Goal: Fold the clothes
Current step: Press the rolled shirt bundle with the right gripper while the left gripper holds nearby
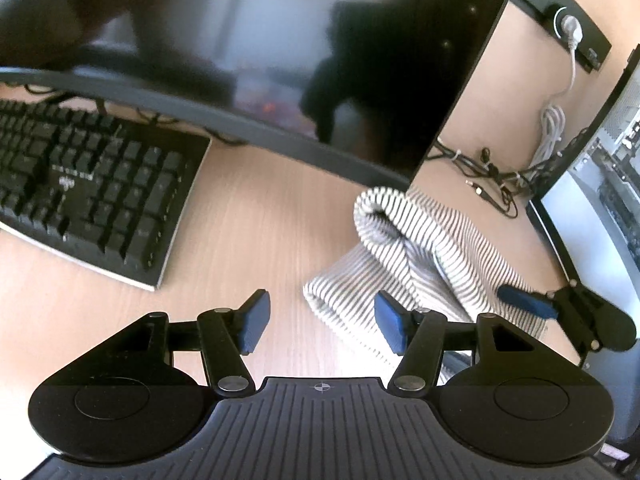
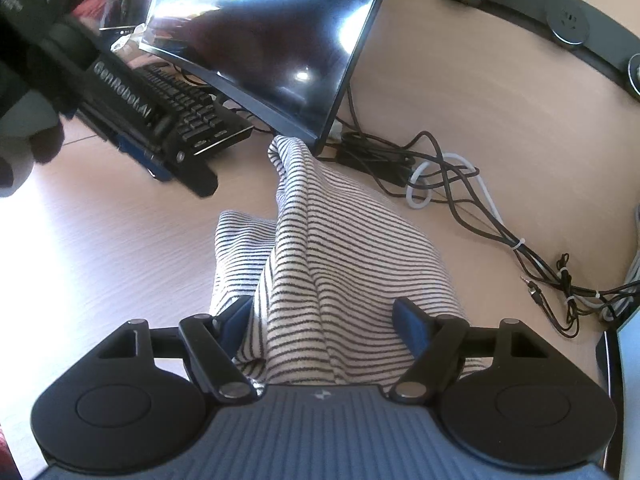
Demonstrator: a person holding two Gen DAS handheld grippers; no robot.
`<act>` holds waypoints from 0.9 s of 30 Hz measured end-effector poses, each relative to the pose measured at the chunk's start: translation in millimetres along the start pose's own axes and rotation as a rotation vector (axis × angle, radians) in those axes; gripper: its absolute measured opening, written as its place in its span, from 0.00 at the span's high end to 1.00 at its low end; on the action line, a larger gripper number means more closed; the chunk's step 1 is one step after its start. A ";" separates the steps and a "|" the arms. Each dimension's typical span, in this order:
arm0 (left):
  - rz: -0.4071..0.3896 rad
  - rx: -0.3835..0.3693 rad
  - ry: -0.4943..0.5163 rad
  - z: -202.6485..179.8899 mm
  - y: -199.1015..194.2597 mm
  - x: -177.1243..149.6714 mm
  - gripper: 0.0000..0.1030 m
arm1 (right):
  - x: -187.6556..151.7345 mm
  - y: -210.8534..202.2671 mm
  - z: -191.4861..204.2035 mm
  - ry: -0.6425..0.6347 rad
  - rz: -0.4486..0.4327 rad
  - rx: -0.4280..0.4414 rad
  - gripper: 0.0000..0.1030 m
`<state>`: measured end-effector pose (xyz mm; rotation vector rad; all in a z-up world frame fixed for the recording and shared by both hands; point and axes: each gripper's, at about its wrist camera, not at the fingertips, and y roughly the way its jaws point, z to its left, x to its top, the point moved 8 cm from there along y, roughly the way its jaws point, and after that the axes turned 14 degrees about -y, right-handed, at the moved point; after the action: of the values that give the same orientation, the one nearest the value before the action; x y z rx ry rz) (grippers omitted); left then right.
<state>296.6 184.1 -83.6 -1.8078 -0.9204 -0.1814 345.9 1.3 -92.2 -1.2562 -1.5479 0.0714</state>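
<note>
- Desk [image 1: 280,208] of pale wood fills the left wrist view. The left gripper [image 1: 320,322] hovers over a bare strip of it with jaws wide apart and nothing between them.
- Just right of that strip lies the striped garment [image 1: 404,252], bunched into a rolled heap; its near hem sits beside the gripper's right pad.
- Beyond the garment, the lower edge of a dark monitor [image 1: 280,60] overhangs the desk, its corner right above the cloth's far end.
- Left of the garment, well apart, a black keyboard [image 1: 92,196] lies angled; its printed marks are too small to read.
- Behind the garment's right side are tangled cables [image 1: 492,176] and a second screen [image 1: 592,184]. The right gripper [image 1: 560,308] reaches in there, one blue pad on the cloth.
- In the right wrist view, the right gripper [image 2: 324,324] stands open, and the striped garment [image 2: 332,264] is draped up between its pads.
- The garment's far tip touches the monitor [image 2: 272,40] corner.
- Right of the garment, looped cables [image 2: 460,184] clutter the desk [image 2: 480,92].
- Left of the garment the desk is bare. The left gripper [image 2: 160,168] hangs above it, lettered "GenRobot.AI".
</note>
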 end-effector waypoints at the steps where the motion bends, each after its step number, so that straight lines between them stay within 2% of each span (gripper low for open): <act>1: 0.005 0.001 -0.003 1.0 0.8 -2.2 0.38 | -0.5 0.0 0.0 -0.001 -0.001 0.001 0.26; 10: -0.014 0.038 -0.045 16.0 -1.1 4.2 0.34 | -5.7 0.2 1.4 0.005 -0.014 0.000 0.24; 14: 0.004 0.053 -0.058 20.1 2.9 0.1 0.34 | -6.9 0.0 0.8 0.005 -0.022 0.002 0.24; 22: 0.045 0.027 -0.058 11.5 8.8 -19.8 0.34 | -11.9 -6.7 -8.2 0.006 -0.035 -0.018 0.24; 27: 0.066 -0.004 -0.053 1.7 10.6 -32.0 0.37 | -13.7 -16.9 -16.1 0.039 -0.039 -0.062 0.33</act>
<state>280.9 167.9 -108.7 -1.8513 -0.8964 -0.0942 344.8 -24.6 -84.5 -1.2680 -1.5510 -0.0264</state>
